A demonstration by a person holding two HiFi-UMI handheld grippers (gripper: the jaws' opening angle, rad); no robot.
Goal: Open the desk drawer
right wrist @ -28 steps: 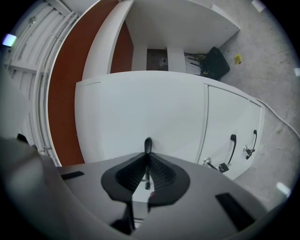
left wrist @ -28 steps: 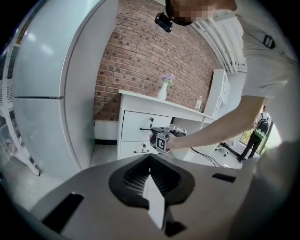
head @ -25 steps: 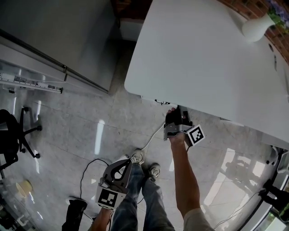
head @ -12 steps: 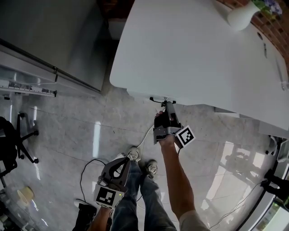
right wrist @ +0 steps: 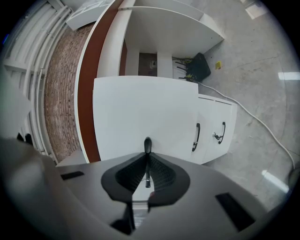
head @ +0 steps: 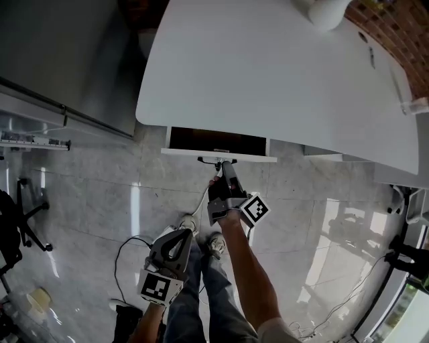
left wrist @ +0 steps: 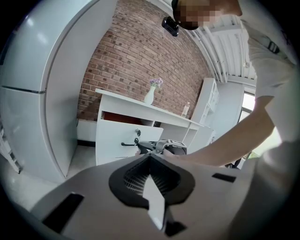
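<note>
The white desk (head: 281, 74) has its drawer (head: 218, 142) pulled partly out, with a dark inside showing behind the white front. My right gripper (head: 221, 165) is shut on the drawer's black handle (head: 209, 161). In the right gripper view the thin handle bar (right wrist: 147, 143) runs between the closed pads of the right gripper (right wrist: 147, 154), against the white drawer front (right wrist: 145, 108). My left gripper (head: 188, 236) hangs low by the person's legs, jaws together and holding nothing. In the left gripper view the left gripper (left wrist: 150, 158) faces the open drawer (left wrist: 126, 133).
A white vase (head: 325, 12) stands at the desk's far edge. Two more drawer fronts with black handles (right wrist: 196, 137) sit beside the open one. A white cable (head: 201, 199) trails over the tiled floor. An office chair (head: 17, 214) stands at left, below a grey cabinet (head: 60, 53).
The drawer has slid out from under the desk top. My right gripper has come back towards the person with the handle in it. The left gripper has shifted slightly.
</note>
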